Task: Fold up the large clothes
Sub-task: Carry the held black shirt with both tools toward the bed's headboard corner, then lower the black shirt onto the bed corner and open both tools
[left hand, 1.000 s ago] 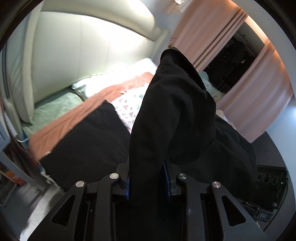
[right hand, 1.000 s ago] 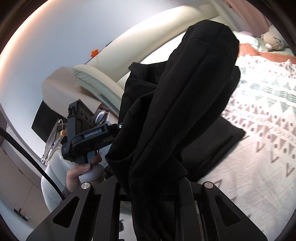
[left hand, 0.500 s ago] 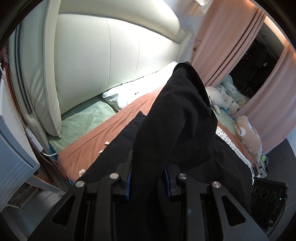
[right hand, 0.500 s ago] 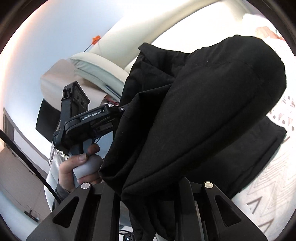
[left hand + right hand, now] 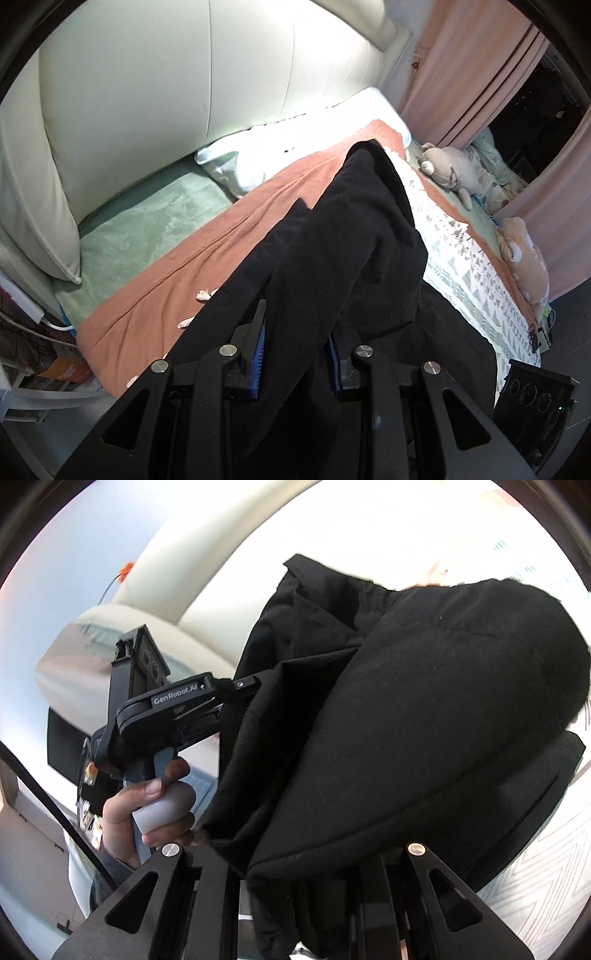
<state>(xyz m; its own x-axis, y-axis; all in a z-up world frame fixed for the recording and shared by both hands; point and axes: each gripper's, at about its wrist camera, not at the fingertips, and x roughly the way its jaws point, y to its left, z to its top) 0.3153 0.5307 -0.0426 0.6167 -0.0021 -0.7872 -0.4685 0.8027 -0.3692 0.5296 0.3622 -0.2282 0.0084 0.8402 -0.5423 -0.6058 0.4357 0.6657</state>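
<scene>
Between both grippers: black garment (image 5: pixel 354 236) | left gripper (image 5: pixel 295 341) clamped on it, right gripper (image 5: pixel 299 886) likewise (pads hidden) | risk: bunched cloth slipping, fold skews

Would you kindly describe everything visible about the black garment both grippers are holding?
The black garment is a large piece of thick, matte, woven-looking cloth with visible seams and a stitched hem. It is bunched and doubled over, not flat. The left gripper pinches a fold between its blue pads, cloth standing up past the fingers and flopping over. The right gripper clamps another thick bundle. Its lower part drapes toward the bed's patterned cover.
</scene>
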